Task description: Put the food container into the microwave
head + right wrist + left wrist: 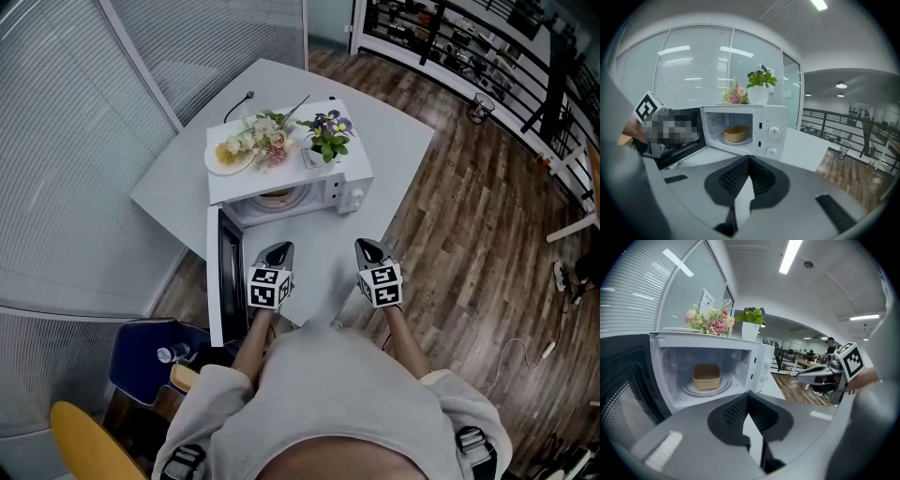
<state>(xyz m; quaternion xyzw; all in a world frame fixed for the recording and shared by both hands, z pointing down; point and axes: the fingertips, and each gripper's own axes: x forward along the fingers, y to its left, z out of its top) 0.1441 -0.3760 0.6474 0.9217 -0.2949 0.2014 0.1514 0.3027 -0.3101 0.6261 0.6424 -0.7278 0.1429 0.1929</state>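
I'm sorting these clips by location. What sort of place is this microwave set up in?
Probably an open-plan office, perhaps its break corner. Glass partitions with blinds stand behind the white table that bears the microwave. Farther back there are desks under long ceiling strip lights.

Your microwave (349,173) looks smooth, glossy white — the table (394,141) is matt. Your floor (469,244) is wood plank — the food container (706,376) looks matt tan.
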